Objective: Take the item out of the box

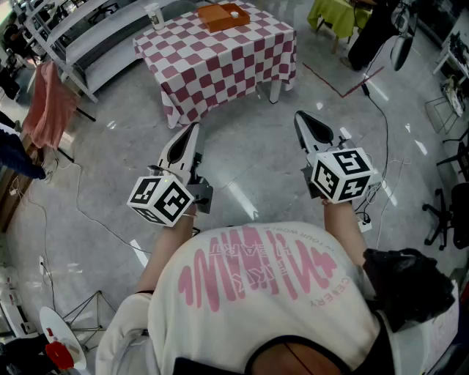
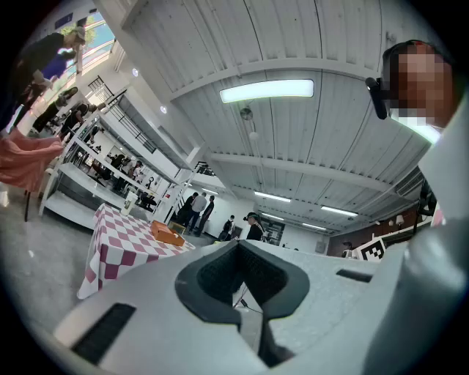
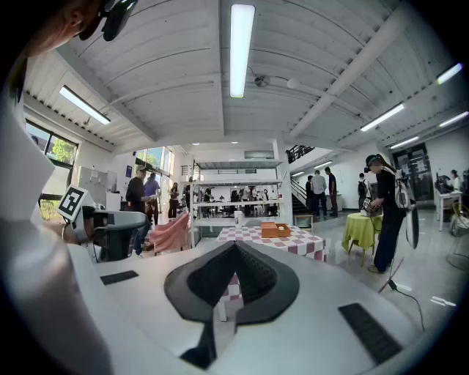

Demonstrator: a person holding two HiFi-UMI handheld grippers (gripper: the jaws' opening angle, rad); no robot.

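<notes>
— Well, you're not at the table [image 1: 220, 62] yet. I'd say the approach is the step in hand. The orange box [image 1: 223, 16] sits on the checked cloth toward the table's far side, well apart from you, with a stretch of floor [image 1: 249, 161] between.

— Agreed, and the item [image 1: 234, 12] (a small white thing, too small to name from here) lies inside the box, untouched as far as I can judge.

— Your left gripper [image 1: 192, 132] has its jaws together on nothing. Its own view shows the tips meeting, with only the room beyond them.

— Same for your right gripper [image 1: 304, 121]: jaws pressed together and nothing between them. In its own view the box shows just above the tips, so you're roughly lined up.

— So next you need to walk in close, then spread one pair of jaws before you reach over the box wall.

— And come down from above, I think. The box looks shallow and open-topped, and a sideways push could slide it on the cloth. Your other gripper could steady the rim.
</notes>
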